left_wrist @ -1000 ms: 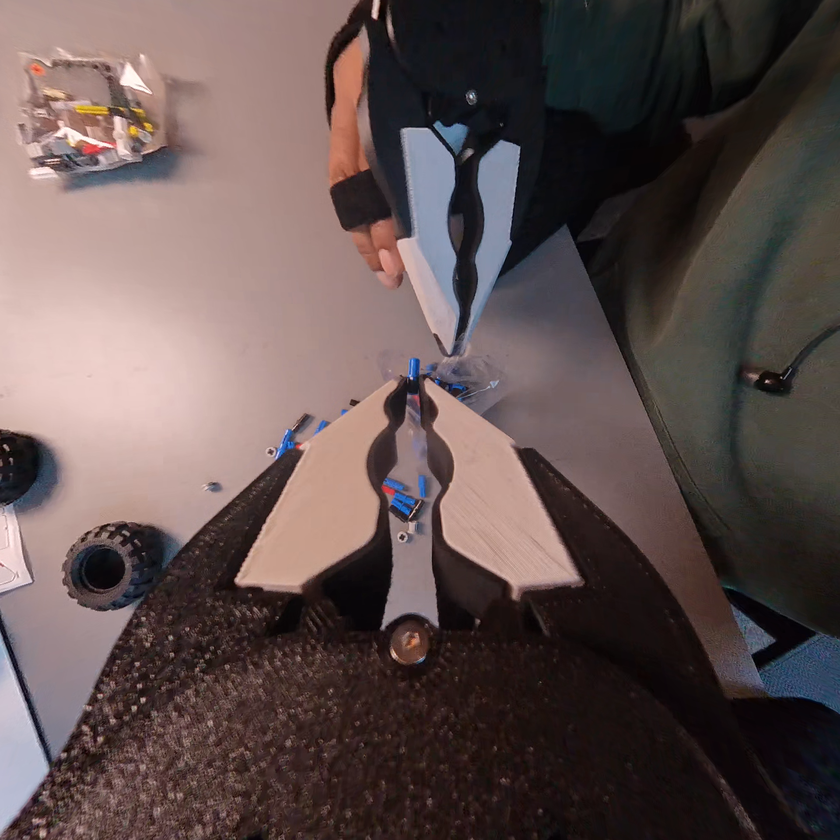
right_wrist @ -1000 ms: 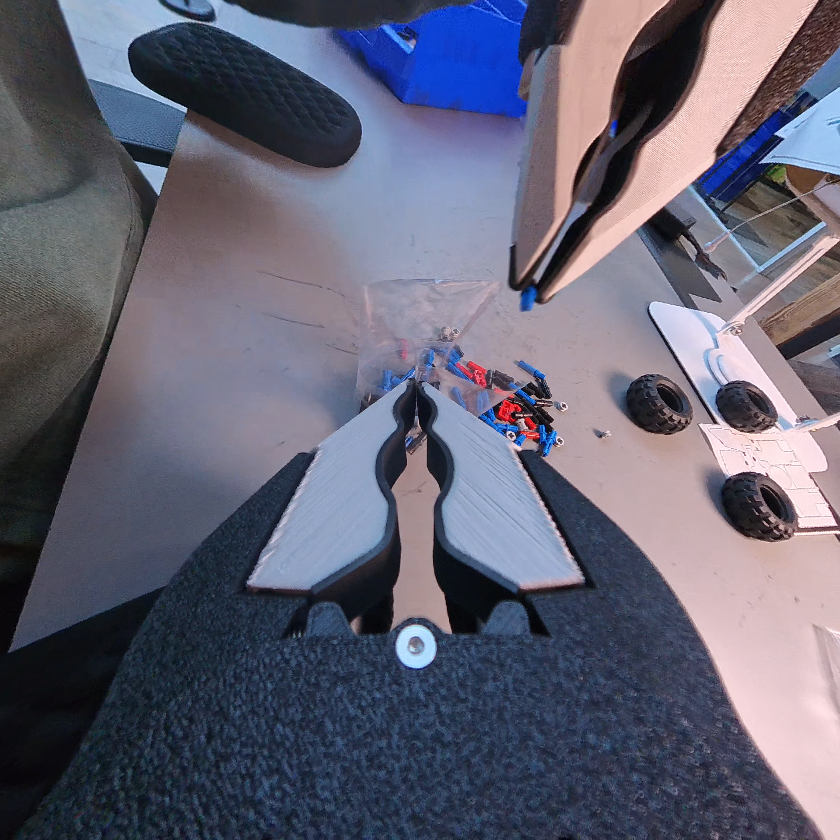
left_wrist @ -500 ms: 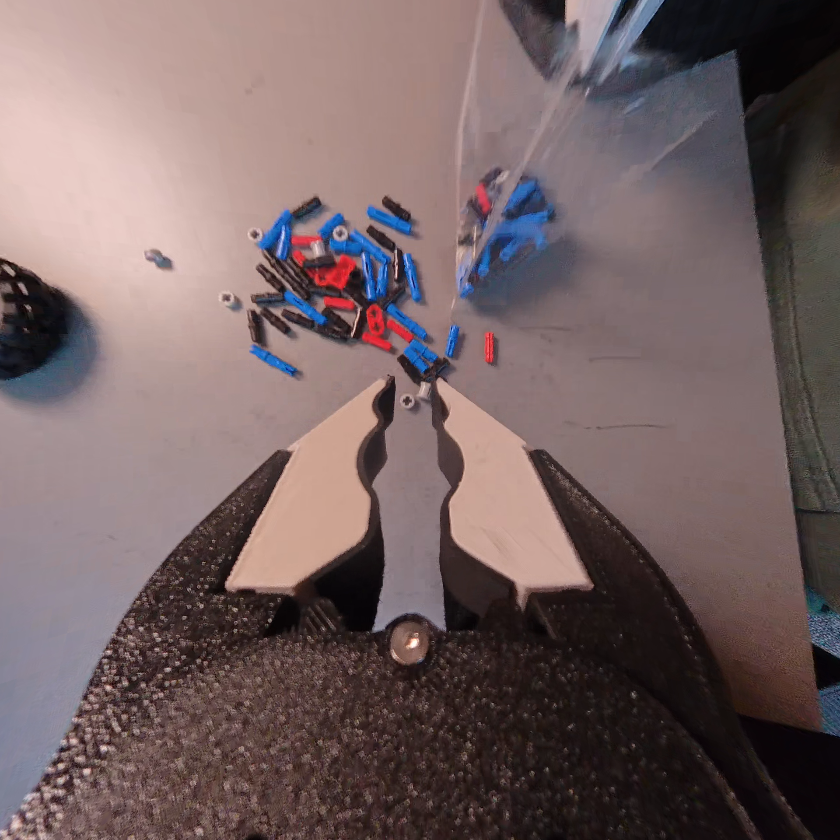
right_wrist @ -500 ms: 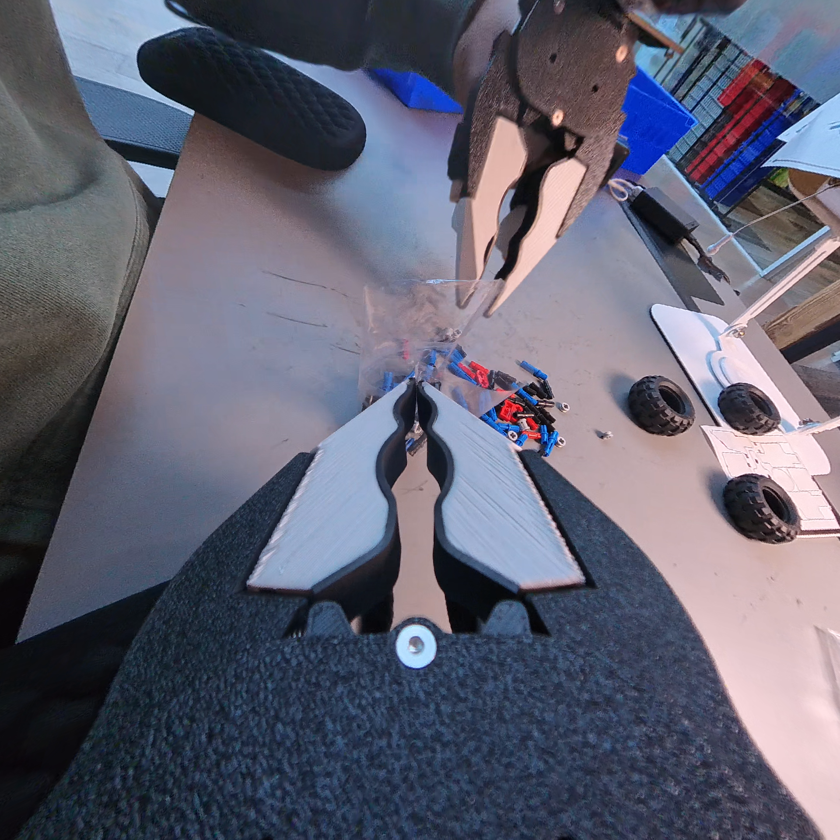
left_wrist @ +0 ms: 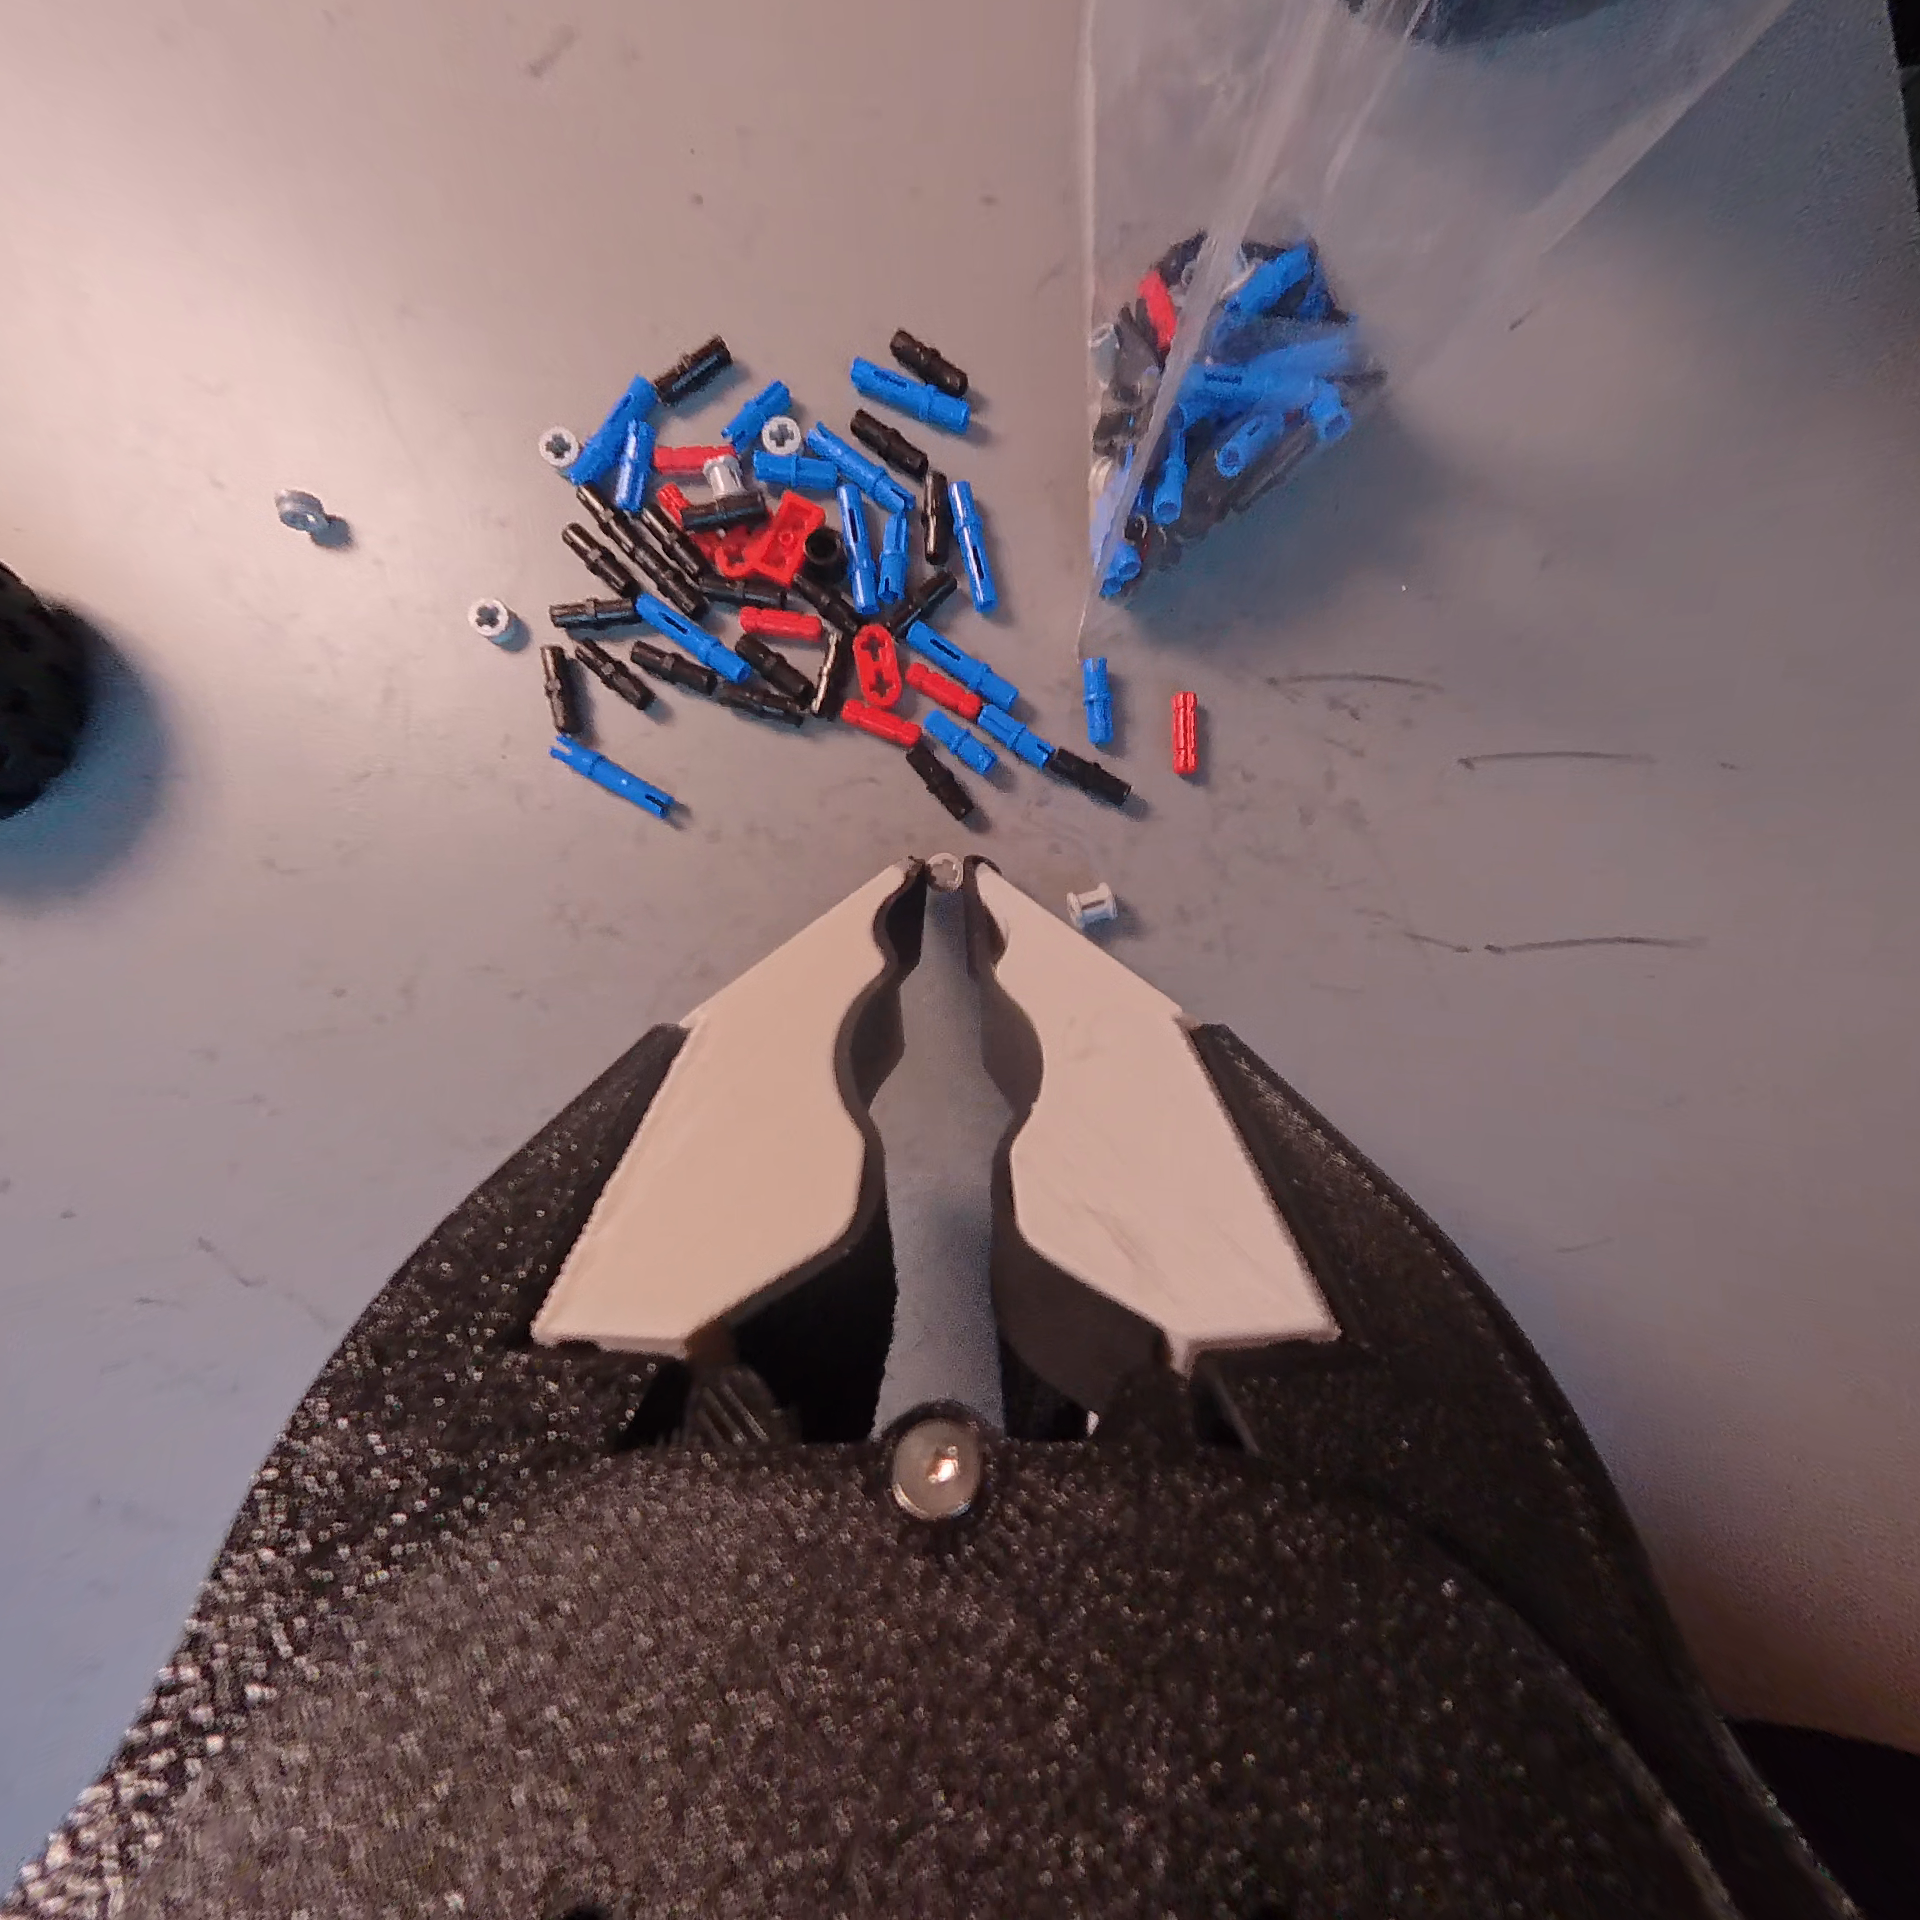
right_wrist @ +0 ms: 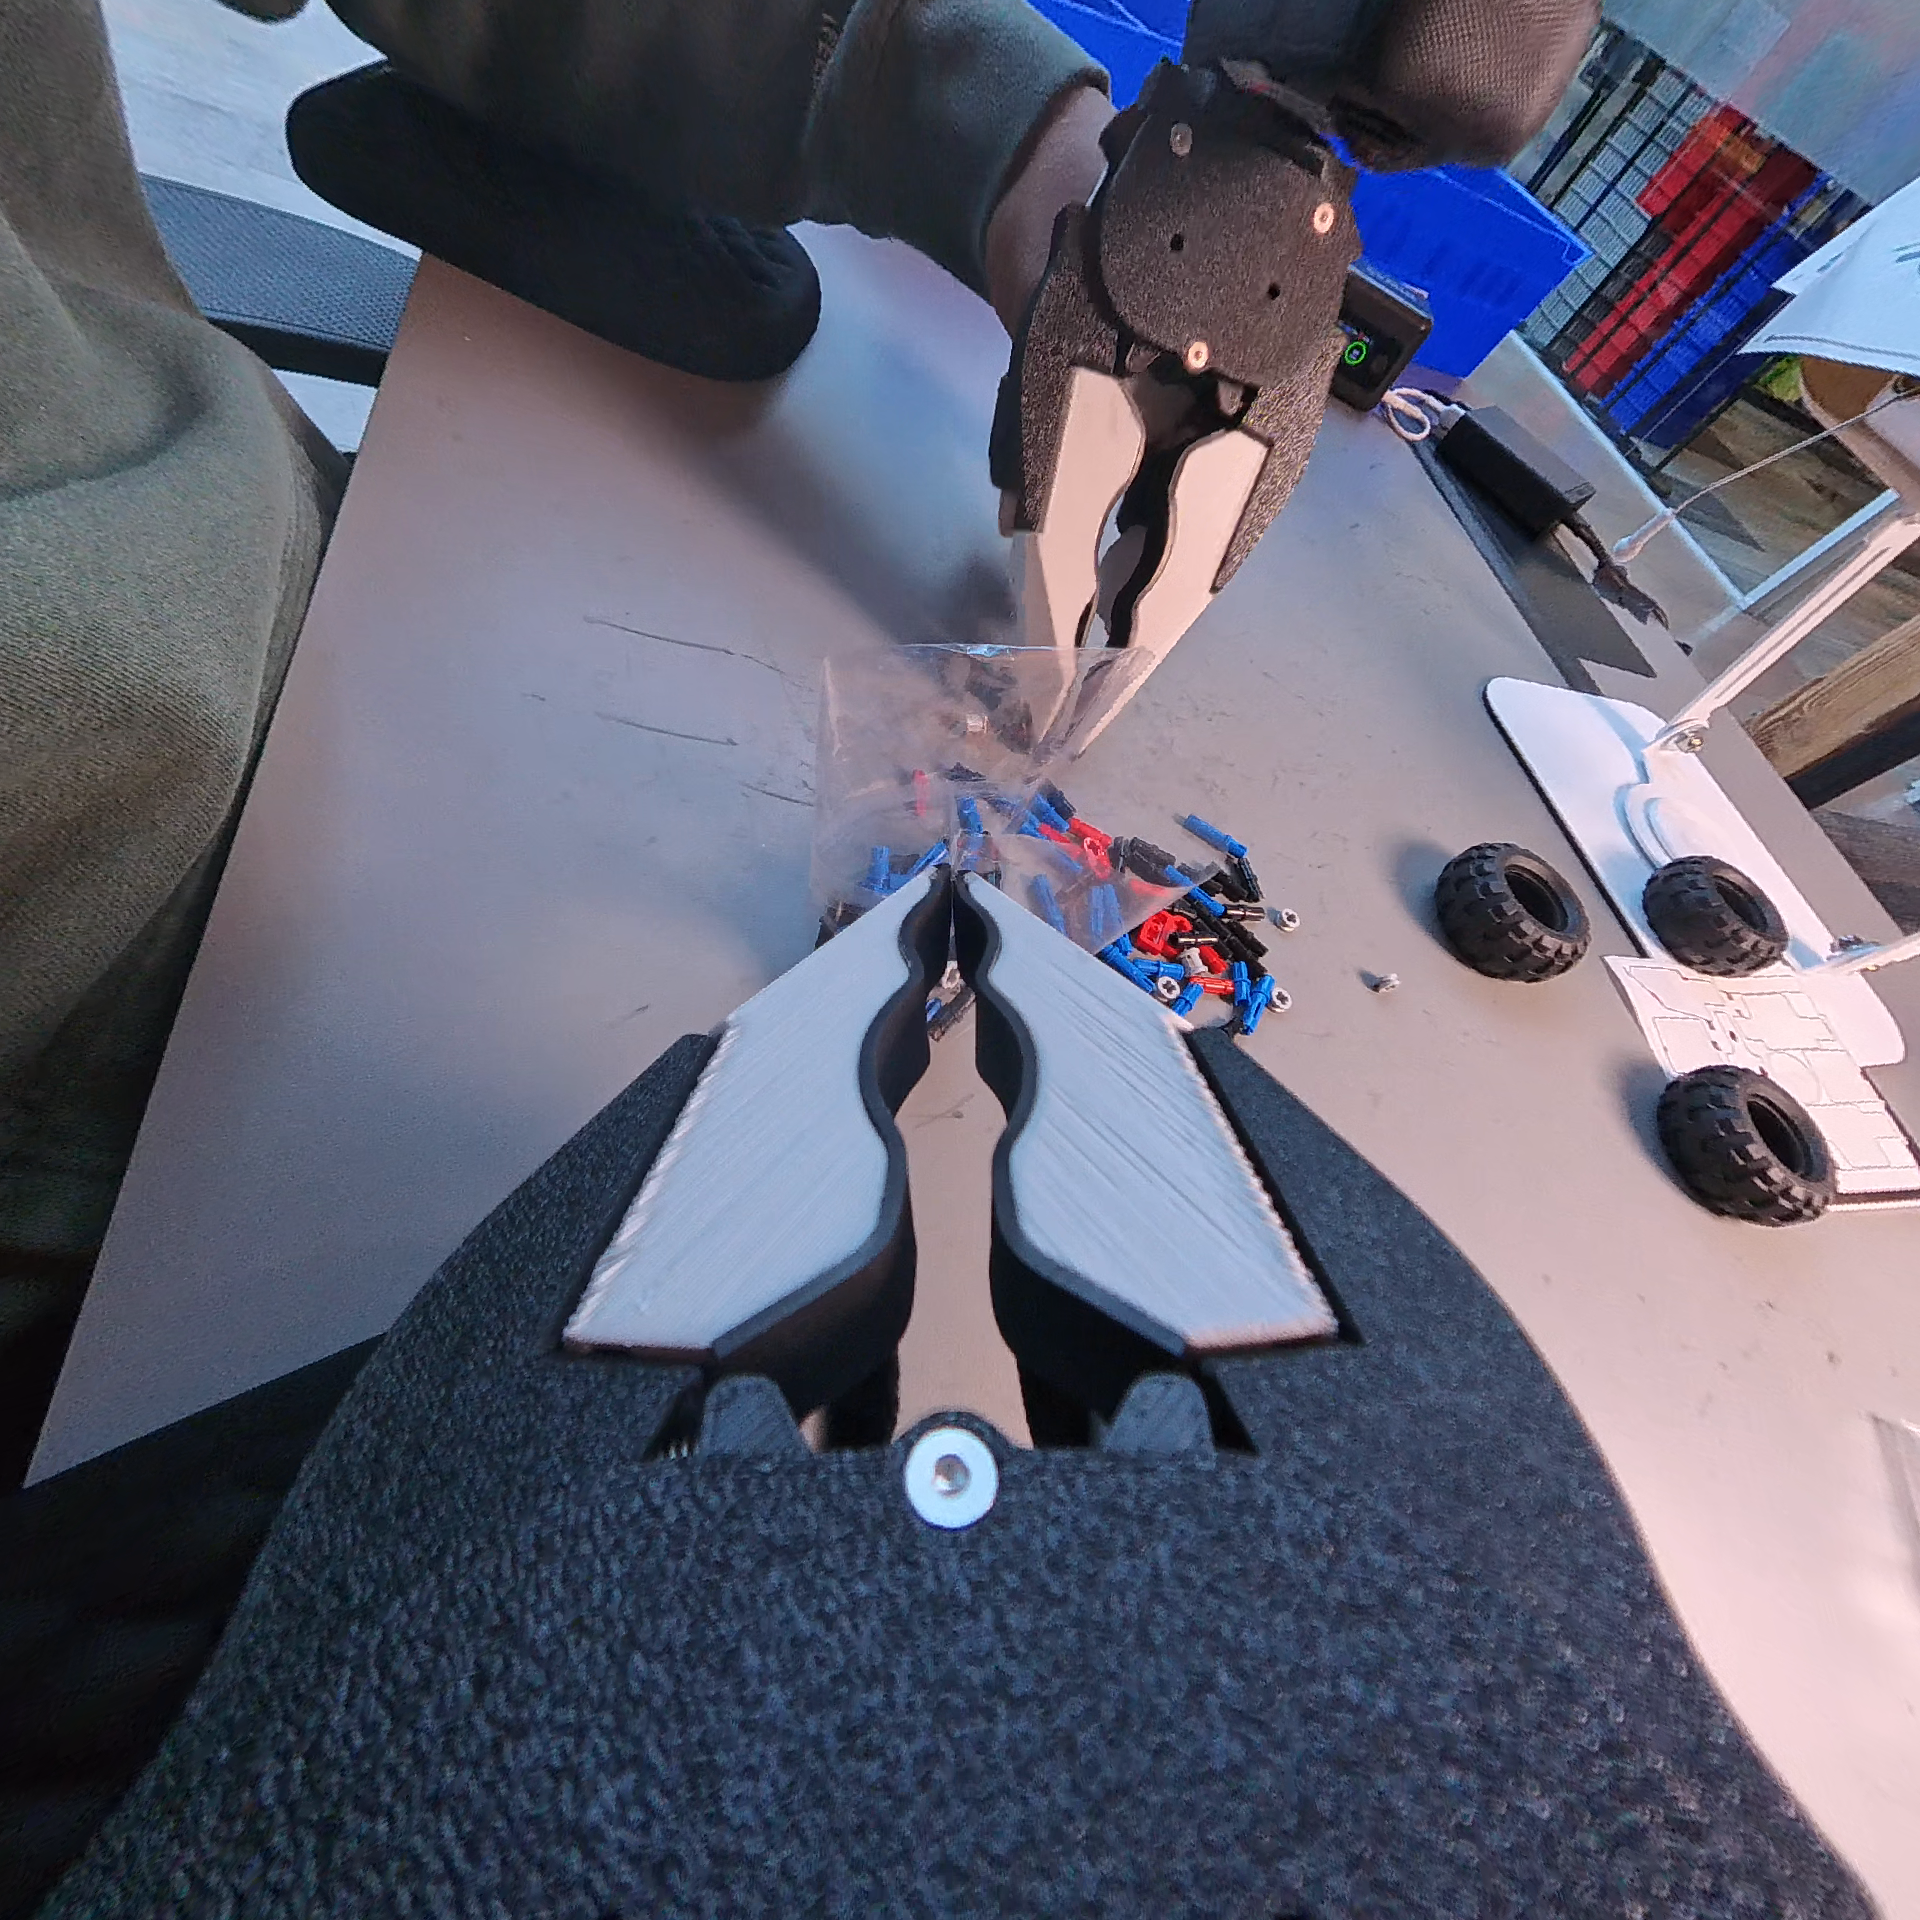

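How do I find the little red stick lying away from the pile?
On the grey table, find the clear plastic bag of pins that the right gripper holds up. Just below its bottom corner, apart from the big pile of blue, black and red pins, two loose pins lie side by side. Of the two, only the short red pin is red; the other is a blue pin.

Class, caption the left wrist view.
Left gripper nips a small grey piece beside scattered pins and a clear bag.
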`<state>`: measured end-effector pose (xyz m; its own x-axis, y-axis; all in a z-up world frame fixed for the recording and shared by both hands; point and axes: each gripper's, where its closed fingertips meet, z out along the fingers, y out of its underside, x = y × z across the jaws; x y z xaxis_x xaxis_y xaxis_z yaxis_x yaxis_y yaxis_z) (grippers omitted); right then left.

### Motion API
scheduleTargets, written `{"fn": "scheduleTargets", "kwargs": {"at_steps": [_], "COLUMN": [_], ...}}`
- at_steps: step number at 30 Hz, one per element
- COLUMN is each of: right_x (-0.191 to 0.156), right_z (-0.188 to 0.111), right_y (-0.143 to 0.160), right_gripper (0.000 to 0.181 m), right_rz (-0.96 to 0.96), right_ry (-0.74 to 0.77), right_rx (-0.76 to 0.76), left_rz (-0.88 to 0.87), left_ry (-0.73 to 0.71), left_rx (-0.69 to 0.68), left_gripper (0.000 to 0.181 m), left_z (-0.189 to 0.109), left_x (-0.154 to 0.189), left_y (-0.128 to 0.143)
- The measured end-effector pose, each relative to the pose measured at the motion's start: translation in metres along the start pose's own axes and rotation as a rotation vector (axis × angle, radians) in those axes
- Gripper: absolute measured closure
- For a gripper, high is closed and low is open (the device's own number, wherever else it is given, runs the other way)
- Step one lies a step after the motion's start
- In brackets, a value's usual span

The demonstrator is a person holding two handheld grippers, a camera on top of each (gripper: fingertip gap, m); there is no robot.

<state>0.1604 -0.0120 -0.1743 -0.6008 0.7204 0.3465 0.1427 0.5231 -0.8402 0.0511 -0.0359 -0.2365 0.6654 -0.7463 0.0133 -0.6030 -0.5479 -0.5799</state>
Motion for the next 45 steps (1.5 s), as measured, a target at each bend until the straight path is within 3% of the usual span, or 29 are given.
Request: {"fn": "scheduleTargets", "kwargs": {"at_steps": [2,5,7,10,13,18,21,25,28,36,39,41,43,45], "right_x": [0.000,0.000,0.000,-0.001,-0.001,-0.001,-0.001,-0.002,-0.001,0.000,0.000,0.000,0.000,0.000], "right_z": [0.000,0.001,0.001,0.000,-0.001,-0.002,-0.003,-0.001,0.000,0.000,0.000,0.000,0.000,0.001], "right_y": [0.000,0.000,0.000,-0.001,-0.002,-0.003,-0.003,0.000,0.000,0.001,0.001,0.001,0.001,0.001], "right_gripper": [0.181,0.181,0.181,0.181,0.181,0.181,0.181,0.181,0.181,0.181,0.181,0.181,0.181,0.181], "right_rz": [-0.001,-0.005,-0.010,-0.019,-0.024,-0.021,-0.020,-0.017,-0.014,-0.003,-0.003,-0.002,-0.003,-0.004], "right_ry": [0.000,0.000,0.002,0.009,0.013,0.007,0.007,0.001,0.003,0.008,0.008,0.008,0.007,0.007], "right_rx": [-0.002,-0.006,-0.007,-0.003,0.004,0.015,0.021,0.003,-0.001,-0.004,-0.002,-0.003,-0.003,-0.006], "left_rz": [-0.013,0.067,0.136,0.177,0.170,0.121,0.021,-0.080,-0.107,-0.121,-0.100,-0.083,-0.071,-0.033], "left_ry": [0.019,0.059,0.069,0.056,0.062,0.022,0.012,0.012,0.013,-0.075,-0.087,-0.093,-0.100,-0.076], "left_rx": [0.109,0.250,0.250,0.177,0.110,0.178,0.215,0.211,0.237,0.076,0.068,0.081,0.146,0.259], "left_gripper": [0.175,0.175,0.175,0.175,0.168,0.164,0.163,0.159,0.160,0.160,0.174,0.174,0.174,0.174], "left_z": [-0.014,-0.039,-0.042,-0.029,-0.022,-0.041,-0.048,-0.033,-0.026,-0.003,-0.002,-0.005,-0.015,-0.034], "left_x": [0.005,0.031,0.047,0.051,0.048,0.042,0.033,0.033,0.037,0.026,0.024,0.024,0.023,0.031], "left_y": [-0.027,-0.088,-0.115,-0.129,-0.122,-0.114,-0.086,-0.040,-0.030,0.010,0.010,0.004,-0.017,-0.058]}}
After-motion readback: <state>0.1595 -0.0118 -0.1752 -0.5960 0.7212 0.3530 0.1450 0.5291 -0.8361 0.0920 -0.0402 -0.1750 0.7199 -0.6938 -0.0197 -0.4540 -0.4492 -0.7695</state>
